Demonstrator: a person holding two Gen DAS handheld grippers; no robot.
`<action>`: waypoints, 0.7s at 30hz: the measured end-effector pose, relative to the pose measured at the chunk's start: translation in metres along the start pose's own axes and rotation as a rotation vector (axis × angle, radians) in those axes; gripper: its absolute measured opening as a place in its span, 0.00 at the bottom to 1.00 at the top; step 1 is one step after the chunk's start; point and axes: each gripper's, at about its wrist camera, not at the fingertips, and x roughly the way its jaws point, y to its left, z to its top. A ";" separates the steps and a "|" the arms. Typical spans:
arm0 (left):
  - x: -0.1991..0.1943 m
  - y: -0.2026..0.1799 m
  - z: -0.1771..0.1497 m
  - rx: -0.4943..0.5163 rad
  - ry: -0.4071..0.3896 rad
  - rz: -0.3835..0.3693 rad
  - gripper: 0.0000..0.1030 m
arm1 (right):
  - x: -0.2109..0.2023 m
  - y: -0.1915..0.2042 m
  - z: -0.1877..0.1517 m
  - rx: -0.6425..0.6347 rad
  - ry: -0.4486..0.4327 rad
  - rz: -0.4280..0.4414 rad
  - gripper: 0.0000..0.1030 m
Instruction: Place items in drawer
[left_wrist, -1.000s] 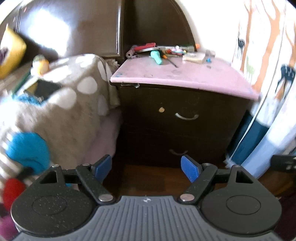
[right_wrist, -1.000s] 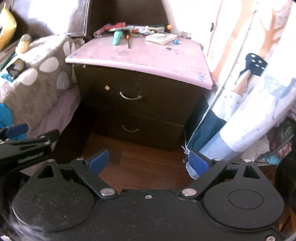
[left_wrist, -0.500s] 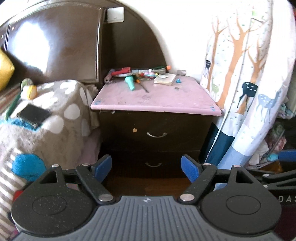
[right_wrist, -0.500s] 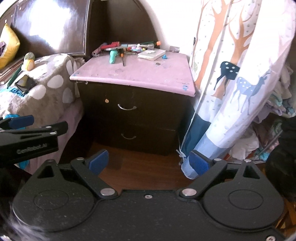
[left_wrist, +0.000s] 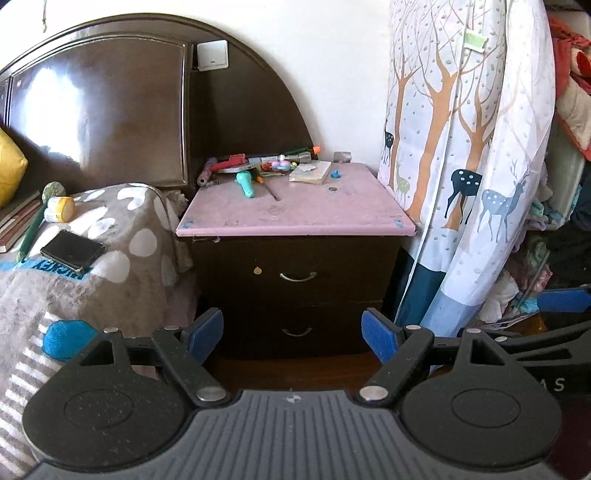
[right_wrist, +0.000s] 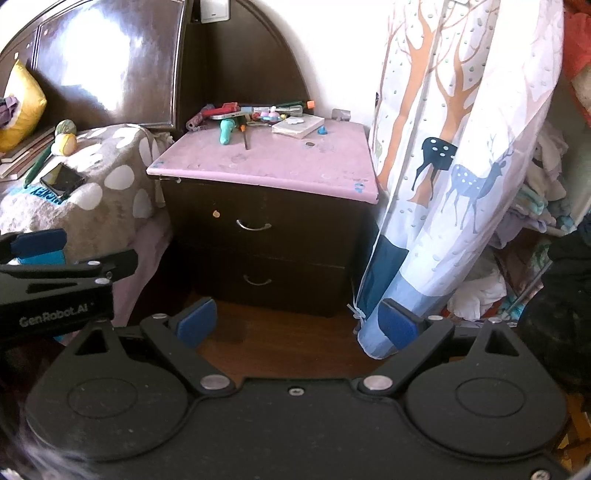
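A dark nightstand with a pink top (left_wrist: 295, 210) (right_wrist: 266, 162) stands ahead, both drawers closed: upper drawer handle (left_wrist: 297, 277) (right_wrist: 254, 225), lower drawer handle (left_wrist: 296, 333) (right_wrist: 257, 282). At the back of the top lie several small items: a teal tool (left_wrist: 246, 183) (right_wrist: 225, 132), a screwdriver (right_wrist: 243, 137), a white notepad (left_wrist: 310, 172) (right_wrist: 297, 124) and mixed toys. My left gripper (left_wrist: 293, 334) is open and empty, well back from the nightstand. My right gripper (right_wrist: 297, 326) is also open and empty, over the wooden floor.
A bed with a spotted grey blanket (left_wrist: 110, 236) (right_wrist: 92, 192) adjoins the nightstand on the left, with a phone (left_wrist: 72, 250) on it. A deer-print curtain (left_wrist: 461, 166) (right_wrist: 443, 166) hangs on the right. Piled clothes (right_wrist: 535, 206) lie farther right. The dark headboard (left_wrist: 110, 110) stands behind.
Both grippers have pulled back and risen from the nightstand, which now looks smaller and farther. Jaws stayed open. Nothing was picked up.
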 end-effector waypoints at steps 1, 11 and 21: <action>-0.002 0.000 0.000 -0.002 -0.004 0.000 0.80 | -0.001 -0.001 0.000 0.003 -0.001 -0.003 0.93; -0.015 -0.002 -0.001 -0.013 -0.019 -0.022 0.80 | -0.008 -0.003 -0.005 -0.001 -0.015 -0.028 0.93; -0.023 -0.006 0.000 -0.011 -0.041 -0.051 0.80 | -0.013 -0.002 -0.008 -0.012 -0.015 -0.027 0.93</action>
